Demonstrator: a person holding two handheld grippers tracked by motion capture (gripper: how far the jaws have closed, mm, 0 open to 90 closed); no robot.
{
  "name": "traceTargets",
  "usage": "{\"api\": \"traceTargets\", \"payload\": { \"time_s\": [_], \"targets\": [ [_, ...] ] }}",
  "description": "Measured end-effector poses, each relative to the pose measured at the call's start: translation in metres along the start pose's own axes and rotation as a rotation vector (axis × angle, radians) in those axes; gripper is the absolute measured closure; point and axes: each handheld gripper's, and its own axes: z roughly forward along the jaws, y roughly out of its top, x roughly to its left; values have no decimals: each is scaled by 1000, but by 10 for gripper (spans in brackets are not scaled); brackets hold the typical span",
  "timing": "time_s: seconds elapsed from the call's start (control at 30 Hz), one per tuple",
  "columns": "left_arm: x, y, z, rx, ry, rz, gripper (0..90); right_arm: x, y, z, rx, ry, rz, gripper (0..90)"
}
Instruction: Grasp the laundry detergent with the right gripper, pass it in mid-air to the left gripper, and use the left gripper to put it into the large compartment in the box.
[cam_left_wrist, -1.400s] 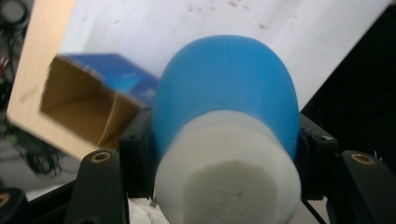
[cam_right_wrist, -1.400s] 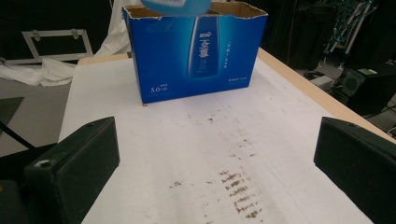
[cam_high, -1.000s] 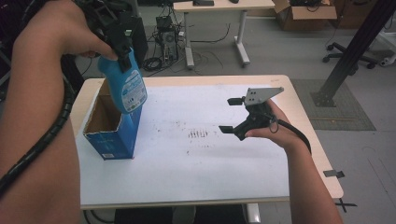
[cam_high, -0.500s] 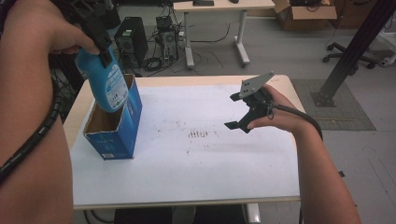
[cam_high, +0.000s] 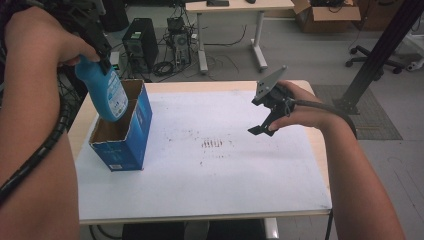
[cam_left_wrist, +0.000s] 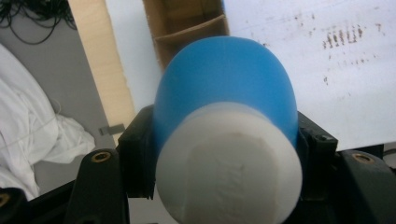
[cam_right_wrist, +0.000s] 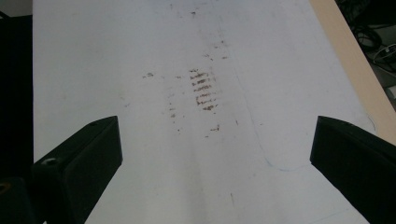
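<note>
Bottle (cam_high: 107, 93) label unreadable; base hidden inside box (cam_high: 131, 131).

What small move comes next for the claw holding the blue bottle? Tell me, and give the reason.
Probably keep lifting the blue bottle up and clear of the blue box. The left claw is shut on its neck just below the white cap, and the bottle's tilted base sits at the box's open top. The right claw hangs open over the table, apart.

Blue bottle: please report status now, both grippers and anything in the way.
Left gripper shut on blue bottle, tilted above open blue box. Right gripper open, holding nothing, over white table. Nothing between bottle and box.
</note>
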Motion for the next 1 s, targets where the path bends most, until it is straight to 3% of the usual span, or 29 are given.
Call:
{"api": "traceTargets", "payload": {
  "time_s": [0.2, 0.37, 0.43, 0.73, 0.87, 1.0],
  "targets": [
    [7, 0, 9, 14, 4, -50, 381, -3, -1, 2, 88, 13, 11, 26],
    [12, -1, 18, 23, 17, -95, 381, -3, 0, 2, 105, 15, 6, 28],
    [13, -1, 24, 26, 17, -96, 382, -4, 0, 1, 99, 29, 9, 28],
    [14, -1, 46, 39, 10, -85, 381, -7, -3, 2, 222, 60, 26, 31],
    [10, 0, 55, 43, 29, -62, 381, -8, -2, 2, 257, 75, 26, 32],
    [11, 0, 63, 46, 19, -58, 381, -9, -2, 3, 281, 79, 25, 33]
  ]
}}
